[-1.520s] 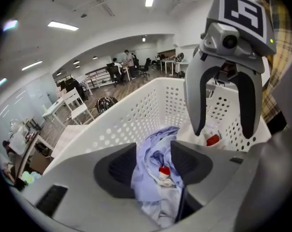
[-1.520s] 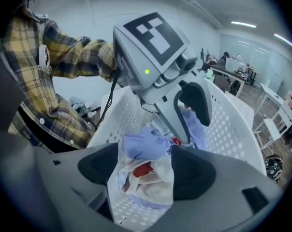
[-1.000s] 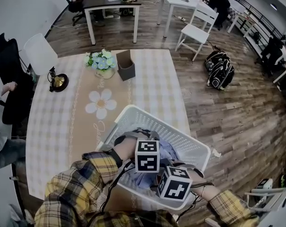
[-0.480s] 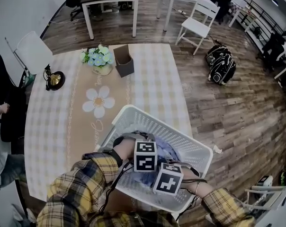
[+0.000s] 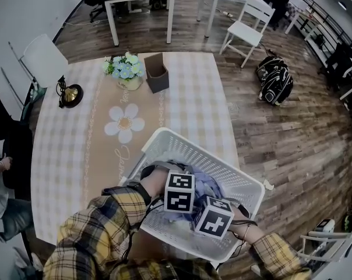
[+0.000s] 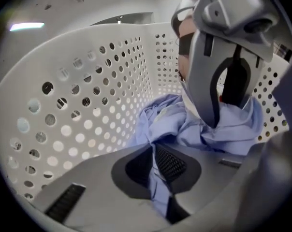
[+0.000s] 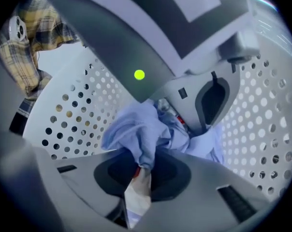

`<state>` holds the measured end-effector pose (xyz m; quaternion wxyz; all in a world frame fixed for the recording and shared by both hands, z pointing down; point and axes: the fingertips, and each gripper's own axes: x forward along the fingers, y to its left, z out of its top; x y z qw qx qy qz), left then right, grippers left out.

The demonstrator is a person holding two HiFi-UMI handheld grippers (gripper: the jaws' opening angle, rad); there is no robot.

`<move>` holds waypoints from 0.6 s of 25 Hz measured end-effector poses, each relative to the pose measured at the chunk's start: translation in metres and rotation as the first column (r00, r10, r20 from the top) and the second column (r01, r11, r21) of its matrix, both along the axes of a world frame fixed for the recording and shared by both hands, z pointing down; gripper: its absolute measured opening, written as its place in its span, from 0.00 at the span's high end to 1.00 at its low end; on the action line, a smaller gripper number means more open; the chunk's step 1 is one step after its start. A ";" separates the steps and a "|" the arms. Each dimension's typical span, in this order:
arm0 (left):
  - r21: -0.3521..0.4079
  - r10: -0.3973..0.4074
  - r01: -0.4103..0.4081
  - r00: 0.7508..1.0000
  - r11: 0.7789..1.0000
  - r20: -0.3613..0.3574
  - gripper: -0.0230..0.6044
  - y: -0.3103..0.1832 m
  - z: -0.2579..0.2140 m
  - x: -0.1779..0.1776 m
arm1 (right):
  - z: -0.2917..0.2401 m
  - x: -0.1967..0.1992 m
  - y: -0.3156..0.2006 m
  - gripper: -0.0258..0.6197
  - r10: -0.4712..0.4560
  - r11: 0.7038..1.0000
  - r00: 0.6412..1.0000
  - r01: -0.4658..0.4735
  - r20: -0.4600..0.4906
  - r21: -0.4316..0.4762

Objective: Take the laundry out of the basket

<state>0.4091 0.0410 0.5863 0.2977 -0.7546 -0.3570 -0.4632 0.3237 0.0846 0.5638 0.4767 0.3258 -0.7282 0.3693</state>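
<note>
Basket: a white perforated plastic laundry basket (image 5: 164, 140) sits on the near right corner of the table, at 5 o'clock from the printed daisy in the head view.
Laundry: a crumpled light blue fabric garment (image 6: 223, 129) lies inside the basket, on its floor.
Left claw: the left gripper (image 6: 154, 170) points down into the basket. Its jaws have just been closing and now stand narrow, pinching a fold of the blue garment between the ribbed black pads.
Right claw: the right gripper (image 7: 142, 170) sits just at 4 o'clock of the left one in the head view. Its jaws have just been closing too and now clamp a bunched fold of the same garment, with a pale strip hanging below the pads.
Sleeves: yellow plaid sleeves (image 5: 100, 226) reach in from 6 o'clock.
Table: a table under a beige checked cloth (image 5: 65, 150).
Far end: a pot of blue and white flowers (image 5: 125, 72) stands at 12 o'clock of the daisy, with a brown open box (image 5: 156, 73) just at its 3 o'clock.
</note>
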 end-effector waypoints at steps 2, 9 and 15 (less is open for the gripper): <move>-0.011 -0.009 0.009 1.000 1.000 -0.003 0.87 0.000 -0.007 -0.001 | -0.006 0.001 0.000 0.83 0.011 1.000 1.000 -0.012 0.006 0.016; -0.006 -0.024 0.024 0.999 1.000 -0.041 0.87 0.002 -0.039 -0.006 | -0.035 0.008 -0.001 0.83 0.066 0.994 0.998 -0.065 -0.007 0.087; 0.004 -0.053 0.053 0.995 0.999 -0.085 0.87 0.003 -0.071 -0.017 | -0.069 0.010 0.000 0.83 0.129 0.976 0.992 -0.125 -0.012 0.180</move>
